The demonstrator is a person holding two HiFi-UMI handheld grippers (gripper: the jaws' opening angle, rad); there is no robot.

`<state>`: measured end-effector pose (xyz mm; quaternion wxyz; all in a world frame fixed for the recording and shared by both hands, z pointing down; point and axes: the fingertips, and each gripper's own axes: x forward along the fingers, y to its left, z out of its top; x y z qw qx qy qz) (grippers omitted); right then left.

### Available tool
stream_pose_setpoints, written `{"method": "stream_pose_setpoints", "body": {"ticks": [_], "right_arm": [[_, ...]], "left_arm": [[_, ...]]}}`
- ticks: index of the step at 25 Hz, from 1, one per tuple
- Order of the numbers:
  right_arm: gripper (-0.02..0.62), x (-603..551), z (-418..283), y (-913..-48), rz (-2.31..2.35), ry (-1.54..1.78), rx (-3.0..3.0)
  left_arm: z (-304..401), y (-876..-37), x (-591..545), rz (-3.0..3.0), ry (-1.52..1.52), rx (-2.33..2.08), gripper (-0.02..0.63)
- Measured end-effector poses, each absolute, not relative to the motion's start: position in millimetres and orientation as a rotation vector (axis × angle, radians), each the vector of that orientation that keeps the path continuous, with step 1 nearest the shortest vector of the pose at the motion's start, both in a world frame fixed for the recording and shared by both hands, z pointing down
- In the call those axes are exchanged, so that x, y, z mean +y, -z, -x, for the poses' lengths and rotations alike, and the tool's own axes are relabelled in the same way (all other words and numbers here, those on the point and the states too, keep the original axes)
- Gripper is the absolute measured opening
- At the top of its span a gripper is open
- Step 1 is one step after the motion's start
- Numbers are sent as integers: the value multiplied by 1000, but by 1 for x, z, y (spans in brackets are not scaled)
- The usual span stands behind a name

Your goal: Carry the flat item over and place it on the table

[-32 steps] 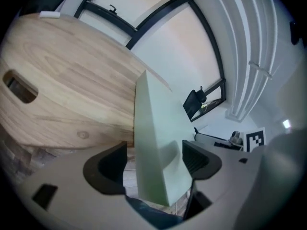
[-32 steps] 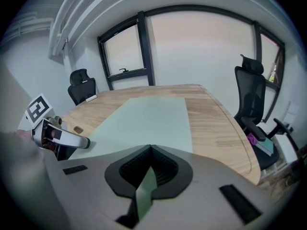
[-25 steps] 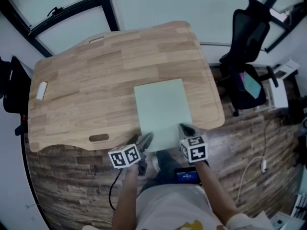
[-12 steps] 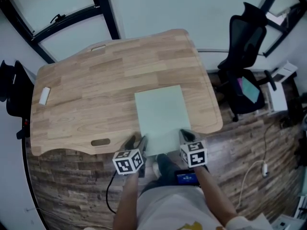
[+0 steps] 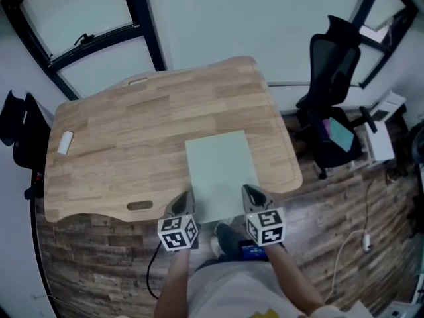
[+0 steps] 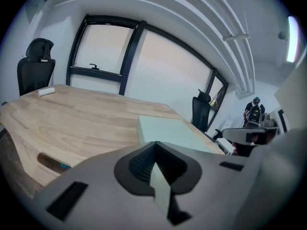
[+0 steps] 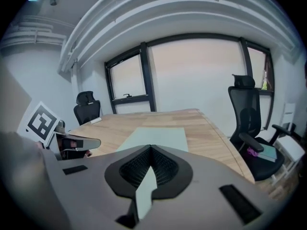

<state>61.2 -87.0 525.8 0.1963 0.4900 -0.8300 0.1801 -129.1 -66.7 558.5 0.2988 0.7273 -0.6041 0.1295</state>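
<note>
Pinching near edge of pale green sheet (image 5: 220, 167): right claw (image 5: 252, 194), just-closed left claw (image 5: 183, 199), both now higher.

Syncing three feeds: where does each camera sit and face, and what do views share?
Head view: on the person's head, steeply down at table and sheet; shows forearms, left gripper, right gripper.
Left gripper view: on that gripper, facing across the table toward windows; shows its jaws, just closed on the sheet.
Right gripper view: on that gripper, facing windows and chair; shows its jaws on the sheet.
All share table and sheet.
</note>
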Motion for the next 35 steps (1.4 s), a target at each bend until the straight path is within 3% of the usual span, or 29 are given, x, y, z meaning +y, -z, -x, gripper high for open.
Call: {"method": "stream_pose_setpoints", "body": {"ticks": [14,35], "right_arm": [[-4,-82,-49,-468,-1439,-341,-2438],[-3,-80,-63,-468,-1429,-366,-2401]], "left_arm": [[118,-490,-73,-2055,-220,-1727,0],[107,-496,-78,-2072,-229,-1690,0]]}}
